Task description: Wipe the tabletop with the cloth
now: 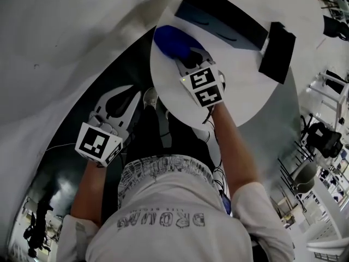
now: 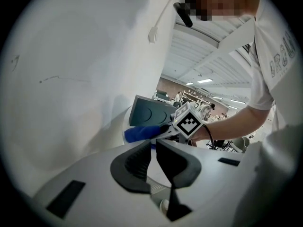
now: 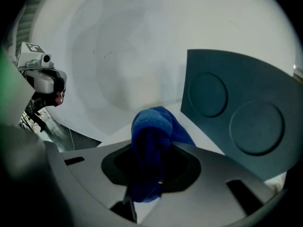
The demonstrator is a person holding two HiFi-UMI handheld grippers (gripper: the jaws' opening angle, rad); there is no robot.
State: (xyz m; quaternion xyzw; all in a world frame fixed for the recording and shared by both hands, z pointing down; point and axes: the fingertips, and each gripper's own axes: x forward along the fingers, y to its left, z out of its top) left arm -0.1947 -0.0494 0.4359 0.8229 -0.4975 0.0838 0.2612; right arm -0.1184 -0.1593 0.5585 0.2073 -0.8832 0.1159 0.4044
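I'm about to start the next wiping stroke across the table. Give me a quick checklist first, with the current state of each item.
1. Cloth held in right gripper: ok, jaws shut on the bunched blue cloth.
2. Cloth pressing on the table: cannot tell; it is over the table near its rim.
3. Stroke path clear: not ok, the tray lies close beside the cloth and a black box sits at the rim.
4. Left gripper clear of the table: ok, off to the side, jaws together, empty.
5. Bare tabletop to wipe: ok, white surface shows beside the tray.
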